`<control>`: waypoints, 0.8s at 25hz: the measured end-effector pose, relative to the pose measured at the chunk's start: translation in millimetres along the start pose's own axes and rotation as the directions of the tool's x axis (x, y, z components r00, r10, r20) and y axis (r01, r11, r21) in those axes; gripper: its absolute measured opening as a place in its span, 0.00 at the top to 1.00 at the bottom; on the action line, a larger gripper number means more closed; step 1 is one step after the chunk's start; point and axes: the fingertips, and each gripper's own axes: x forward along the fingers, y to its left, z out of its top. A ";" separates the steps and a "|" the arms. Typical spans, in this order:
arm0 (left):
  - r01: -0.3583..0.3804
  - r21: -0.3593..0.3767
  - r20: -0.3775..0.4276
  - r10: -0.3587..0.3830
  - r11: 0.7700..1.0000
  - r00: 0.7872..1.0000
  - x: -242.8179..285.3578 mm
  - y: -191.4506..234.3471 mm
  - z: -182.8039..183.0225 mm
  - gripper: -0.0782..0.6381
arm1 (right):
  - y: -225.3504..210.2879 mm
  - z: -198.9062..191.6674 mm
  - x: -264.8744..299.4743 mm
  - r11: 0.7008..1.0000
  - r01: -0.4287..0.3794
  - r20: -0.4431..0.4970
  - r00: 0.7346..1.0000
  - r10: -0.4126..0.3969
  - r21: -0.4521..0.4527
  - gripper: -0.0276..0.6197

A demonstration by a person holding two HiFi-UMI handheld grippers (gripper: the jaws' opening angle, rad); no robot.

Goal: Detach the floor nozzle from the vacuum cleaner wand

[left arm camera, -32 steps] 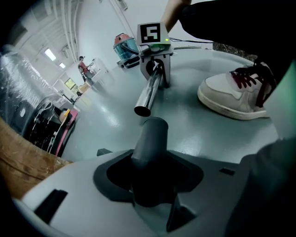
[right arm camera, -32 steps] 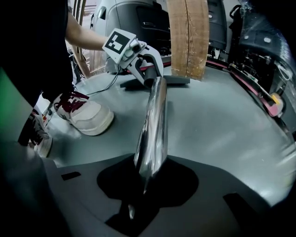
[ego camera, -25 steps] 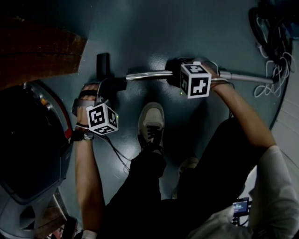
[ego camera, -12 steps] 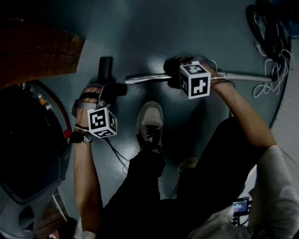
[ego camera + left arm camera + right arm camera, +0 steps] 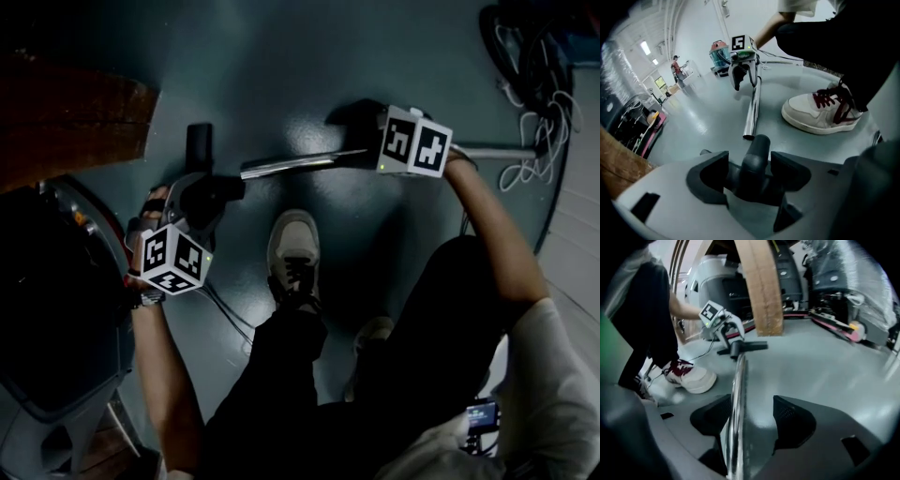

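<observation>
Since earlier, left gripper and right gripper have lifted. Left jaws opening, nozzle neck loose between; right jaws opening round the wand. Wand end just beside neck, axis running toward right gripper.

Beyond the wand, the teal floor lies bare, leaving wide passage along the tube's whole length. On the wand's near side a white shoe stands just beside it. Off its nozzle end a brown wooden board and a grey machine crowd in, and a tangle of cables lies by its opposite end.
</observation>
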 end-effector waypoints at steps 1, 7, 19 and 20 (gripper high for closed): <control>0.001 -0.033 0.021 -0.001 0.999 1.000 -3.6 1.2 0.4 0.50 | -5.3 2.5 -7.7 0.999 0.026 0.033 0.999 -0.027 0.031 0.53; -0.030 -0.213 0.139 0.061 0.976 0.988 -23.1 21.7 8.2 0.51 | -32.2 17.9 -45.7 0.971 0.219 0.115 0.967 -0.229 0.093 0.60; -0.225 -0.436 0.295 0.375 0.871 0.879 -38.0 86.1 65.2 0.89 | -54.9 77.5 -111.9 0.885 0.430 0.286 0.838 -0.465 0.181 0.91; -0.226 -0.456 0.306 0.391 0.861 0.868 -40.9 92.2 70.4 0.89 | -55.1 82.5 -113.9 0.879 0.440 0.293 0.829 -0.476 0.183 0.91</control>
